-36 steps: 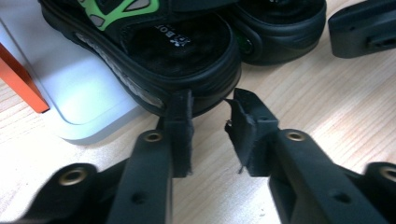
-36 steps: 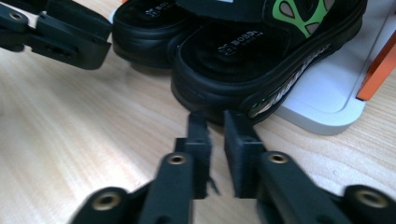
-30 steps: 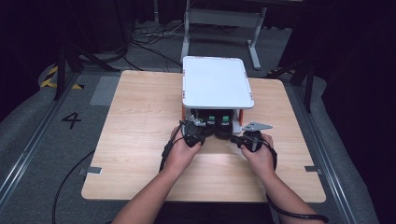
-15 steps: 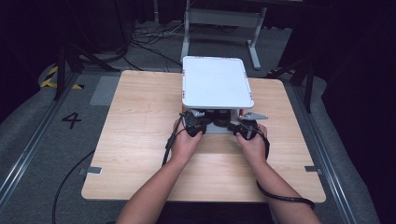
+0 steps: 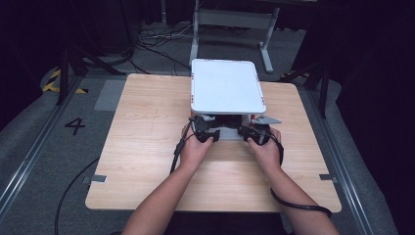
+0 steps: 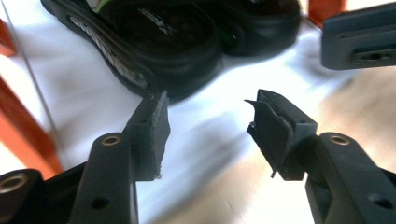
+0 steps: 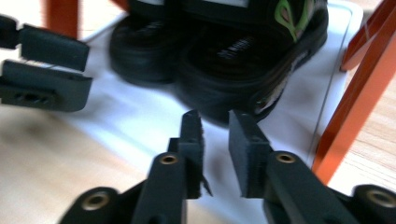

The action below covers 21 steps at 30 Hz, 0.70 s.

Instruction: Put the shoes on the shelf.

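A pair of black sandals (image 6: 154, 42) (image 7: 233, 60) with green marks lies on the white lower shelf (image 6: 84, 93) (image 7: 135, 126) of a small rack with orange legs (image 7: 359, 93). In the high view the rack's white top (image 5: 226, 85) hides most of the pair. My left gripper (image 5: 210, 127) (image 6: 208, 126) is at the shelf's front edge. Its jaws have just been opening and nothing is between them. My right gripper (image 5: 252, 128) (image 7: 215, 135) is beside it. Its jaws have just been opening to a narrow gap, also with nothing between them. Both sets of fingertips stop just short of the sandals.
The rack stands at the middle back of a light wooden table (image 5: 147, 147). An orange leg (image 6: 23, 126) rises to the left of my left gripper. Bare tabletop lies left, right and in front of the rack. Beyond the table are a grey floor, cables and a metal stand (image 5: 230, 19).
Both hands have pushed forward toward the rack, the right one also shifting left. The sandals sit farther in under the white top than before.
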Each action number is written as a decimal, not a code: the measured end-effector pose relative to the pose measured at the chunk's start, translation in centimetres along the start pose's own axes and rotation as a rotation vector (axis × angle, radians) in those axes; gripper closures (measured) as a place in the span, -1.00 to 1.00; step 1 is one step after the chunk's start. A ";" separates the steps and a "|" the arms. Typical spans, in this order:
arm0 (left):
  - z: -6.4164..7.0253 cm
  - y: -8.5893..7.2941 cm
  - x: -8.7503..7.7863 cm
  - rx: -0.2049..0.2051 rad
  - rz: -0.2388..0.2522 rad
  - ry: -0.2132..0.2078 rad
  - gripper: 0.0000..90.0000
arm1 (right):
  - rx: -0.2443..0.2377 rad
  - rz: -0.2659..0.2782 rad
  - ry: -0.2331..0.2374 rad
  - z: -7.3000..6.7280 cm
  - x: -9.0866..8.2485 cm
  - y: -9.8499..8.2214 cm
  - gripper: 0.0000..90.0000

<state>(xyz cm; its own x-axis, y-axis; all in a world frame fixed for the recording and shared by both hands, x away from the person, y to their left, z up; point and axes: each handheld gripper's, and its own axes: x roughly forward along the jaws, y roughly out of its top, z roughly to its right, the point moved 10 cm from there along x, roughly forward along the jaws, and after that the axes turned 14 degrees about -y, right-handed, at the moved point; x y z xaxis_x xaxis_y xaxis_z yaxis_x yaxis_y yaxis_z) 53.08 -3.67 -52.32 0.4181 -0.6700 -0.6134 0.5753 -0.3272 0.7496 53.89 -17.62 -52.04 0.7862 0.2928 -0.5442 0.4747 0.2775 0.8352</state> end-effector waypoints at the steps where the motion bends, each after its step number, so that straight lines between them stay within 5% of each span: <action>1: 0.2 -0.1 -0.4 0.011 -0.009 -0.003 -0.01 | 0.000 0.000 0.000 0.0 0.0 0.0 0.58; 3: 1.4 -0.3 -1.8 0.010 -0.021 -0.002 -0.07 | -0.001 0.030 0.023 -0.4 -2.3 0.6 0.42; 4: 2.2 -0.8 -2.4 -0.055 -0.051 -0.010 -0.10 | 0.000 0.037 0.029 -0.5 -2.9 0.8 0.35; 7: 3.2 -0.8 -3.3 -0.042 -0.045 -0.027 -0.24 | 0.067 0.052 0.148 -1.7 -5.4 1.7 0.15; 9: 4.5 -0.6 -4.6 -0.017 -0.037 -0.031 -0.30 | 0.052 0.067 0.156 -1.9 -6.2 2.1 0.07; 11: 5.9 -0.3 -6.4 0.014 -0.026 -0.041 -0.33 | -0.002 0.090 0.128 -1.5 -8.0 2.8 -0.08; 14: 6.3 -0.3 -7.8 0.038 -0.029 -0.038 -0.36 | -0.018 0.086 0.105 -1.1 -8.9 3.0 -0.09; 21: 5.2 -1.1 -11.4 0.078 -0.090 0.038 -0.54 | -0.010 0.079 0.053 1.4 -12.1 3.7 -0.25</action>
<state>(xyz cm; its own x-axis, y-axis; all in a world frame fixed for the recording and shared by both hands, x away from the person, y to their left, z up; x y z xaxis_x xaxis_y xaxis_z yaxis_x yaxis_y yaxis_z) 43.97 0.84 -44.86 0.3945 -0.6104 -0.6869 0.5559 -0.4367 0.7073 46.69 -21.46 -42.29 0.7990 0.3618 -0.4802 0.4078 0.2608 0.8750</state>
